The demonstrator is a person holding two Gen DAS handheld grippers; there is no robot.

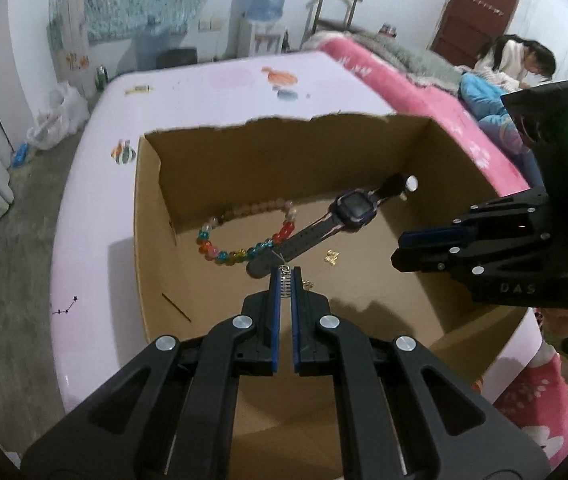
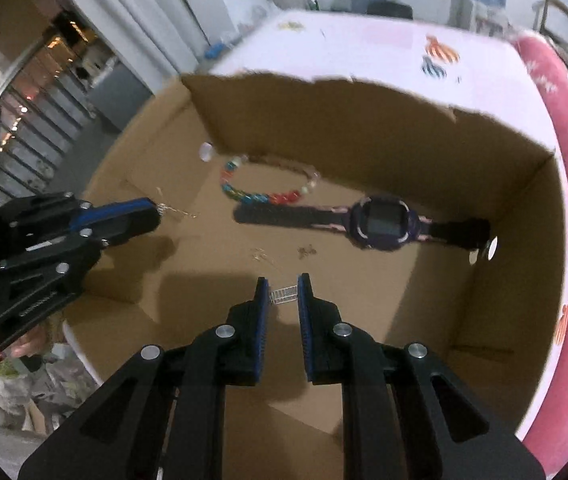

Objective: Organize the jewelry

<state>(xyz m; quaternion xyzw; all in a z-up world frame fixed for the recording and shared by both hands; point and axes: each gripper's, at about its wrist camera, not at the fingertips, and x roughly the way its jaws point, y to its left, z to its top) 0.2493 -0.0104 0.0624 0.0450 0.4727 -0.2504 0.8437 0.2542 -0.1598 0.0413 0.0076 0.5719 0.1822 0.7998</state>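
Observation:
An open cardboard box [image 1: 151, 216] [image 2: 516, 208] sits on a pale pink table. Inside lie a colourful bead bracelet [image 1: 239, 254] [image 2: 259, 196], a dark purple smartwatch [image 1: 350, 206] [image 2: 380, 222] and small gold earrings [image 1: 332, 257] [image 2: 307, 251]. My left gripper [image 1: 285, 280] [image 2: 155, 212] is shut on a small silver comb-like piece with a thin chain [image 1: 285, 285], above the box floor near the watch strap. My right gripper [image 2: 284, 286] [image 1: 400, 246] holds a small silver comb-like piece [image 2: 284, 295] between its pads, low over the box floor.
A pink flowered blanket [image 1: 424, 96] [image 2: 564, 120] borders the table on the right. A person [image 1: 512, 60] sits at the far right. A water dispenser [image 1: 265, 12] stands against the back wall. A white plastic bag [image 1: 57, 120] lies on the floor.

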